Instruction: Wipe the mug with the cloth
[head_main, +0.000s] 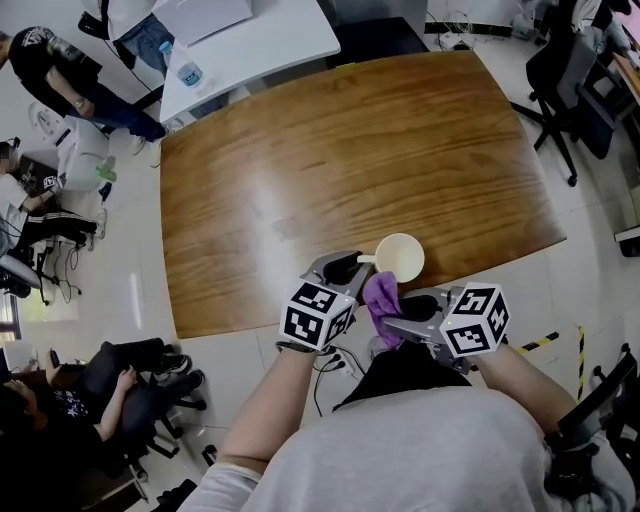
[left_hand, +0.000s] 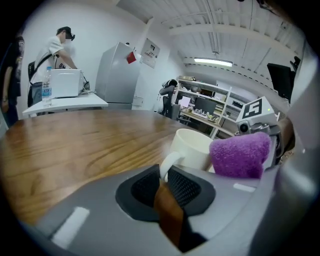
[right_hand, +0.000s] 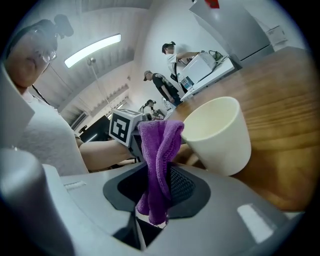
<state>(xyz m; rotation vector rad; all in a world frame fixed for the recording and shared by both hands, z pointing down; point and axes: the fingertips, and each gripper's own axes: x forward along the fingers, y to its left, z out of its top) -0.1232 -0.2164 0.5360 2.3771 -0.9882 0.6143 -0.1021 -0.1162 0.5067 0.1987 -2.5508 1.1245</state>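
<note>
A cream mug (head_main: 399, 257) stands on the wooden table (head_main: 330, 170) close to its near edge. My left gripper (head_main: 352, 268) reaches in from the left, and its pads close on the mug's curved handle (left_hand: 163, 169); brown tabletop shows through the slot below. My right gripper (head_main: 396, 322) is shut on a bunched purple cloth (head_main: 381, 300), which stands up out of the jaws (right_hand: 157, 150) beside the mug's wall (right_hand: 217, 132). In the left gripper view the cloth (left_hand: 239, 154) rests against the mug (left_hand: 192, 147) on its right side.
The table's front edge runs just under both grippers. A white table (head_main: 250, 40) with a water bottle (head_main: 188, 72) stands at the back left. People sit on chairs at the left (head_main: 60, 80), and office chairs (head_main: 565, 70) stand at the right.
</note>
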